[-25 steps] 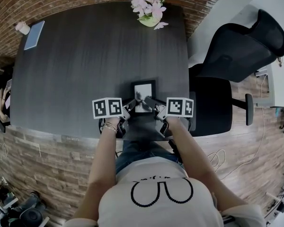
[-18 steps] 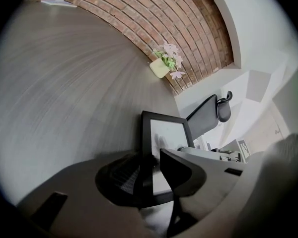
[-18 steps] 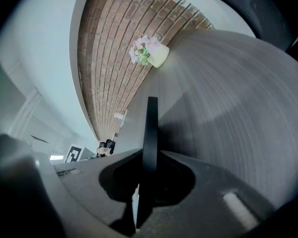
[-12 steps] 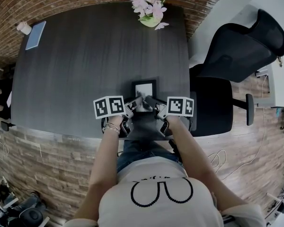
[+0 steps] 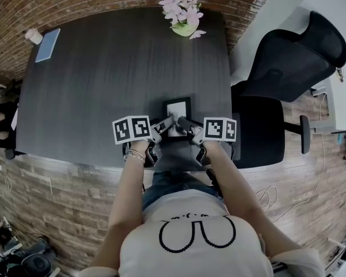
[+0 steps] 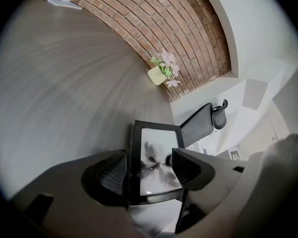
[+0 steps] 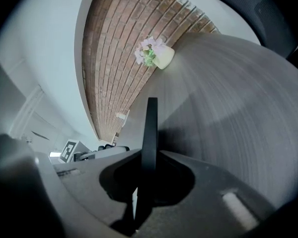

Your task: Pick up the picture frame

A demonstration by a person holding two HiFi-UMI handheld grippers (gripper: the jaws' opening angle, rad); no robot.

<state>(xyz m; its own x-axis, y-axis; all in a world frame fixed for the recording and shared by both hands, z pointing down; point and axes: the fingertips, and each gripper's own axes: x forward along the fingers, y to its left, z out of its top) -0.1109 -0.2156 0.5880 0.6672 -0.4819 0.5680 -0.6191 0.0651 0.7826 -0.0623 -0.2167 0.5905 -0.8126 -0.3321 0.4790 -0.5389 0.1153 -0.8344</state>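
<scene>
Count of items on view:

- Table [image 5: 104, 68]: one, dark-topped.
- Picture frame [image 5: 177, 109]: one, black-edged.
- Flower pot [image 5: 183, 16]: one, holding pink blooms; the individual flowers are too small to count.
- Notebook [image 5: 48, 45]: one, pale blue.
- White cylinder [image 5: 33, 36]: one, just beside the notebook.
- Office chair [image 5: 294, 56]: one, black.
- Grippers: two, namely the left gripper [image 5: 167, 122] and the right gripper [image 5: 183, 122].
- Marker cubes: two, one per gripper, the left cube [image 5: 131, 130] and the right cube [image 5: 219, 129].
- Persons: one.
</scene>
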